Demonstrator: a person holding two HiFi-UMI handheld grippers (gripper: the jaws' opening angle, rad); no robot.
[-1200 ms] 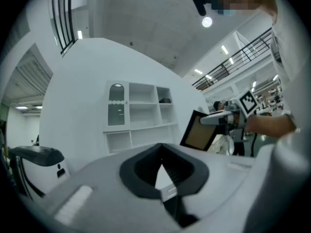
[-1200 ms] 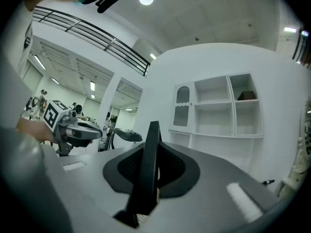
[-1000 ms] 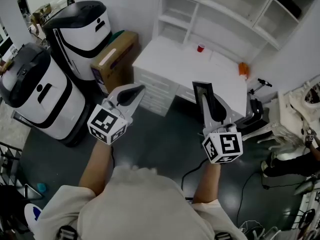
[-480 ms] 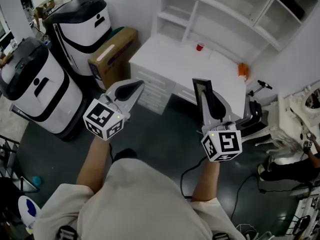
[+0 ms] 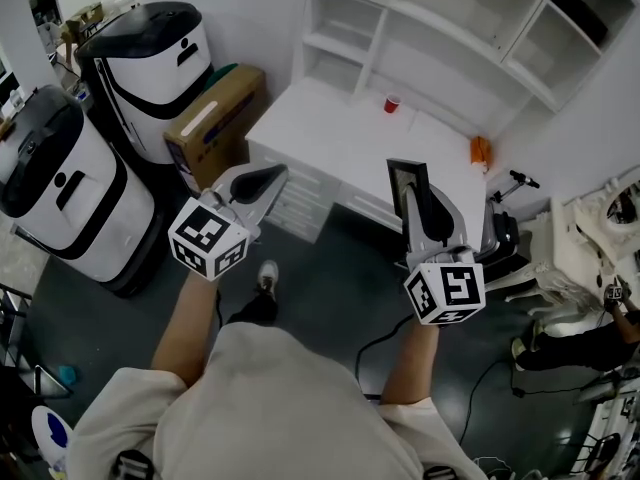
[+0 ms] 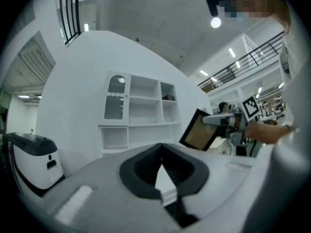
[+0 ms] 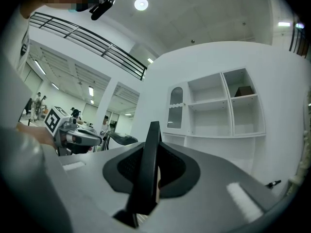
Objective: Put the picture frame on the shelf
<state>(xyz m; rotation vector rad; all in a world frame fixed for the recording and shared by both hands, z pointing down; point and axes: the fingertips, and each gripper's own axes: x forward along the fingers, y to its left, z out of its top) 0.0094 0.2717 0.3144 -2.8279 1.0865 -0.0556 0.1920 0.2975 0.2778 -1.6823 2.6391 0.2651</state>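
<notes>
The picture frame [image 5: 409,184], black-edged with a pale inside, stands upright between the jaws of my right gripper [image 5: 424,211], which is shut on its lower edge. In the right gripper view the frame [image 7: 148,171] shows edge-on between the pads. My left gripper [image 5: 258,181] is shut and empty, held level with the right one, about a shoulder's width to its left. From the left gripper view the frame [image 6: 198,129] tilts in the air at right. The white shelf unit [image 5: 455,30] rises behind a white desk [image 5: 350,133], ahead of both grippers.
Two black-and-white machines [image 5: 152,60] [image 5: 60,183] and a cardboard box [image 5: 214,118] stand at left. On the desk are a red cup [image 5: 391,103] and an orange object [image 5: 480,151]. A chair base [image 5: 500,236] and cables lie right of the desk. My shoe [image 5: 265,277] is on the dark floor.
The view has shifted a little as the person steps forward, and a shoe has come into sight between the arms. Both grippers keep their pose, and the frame stays held.
</notes>
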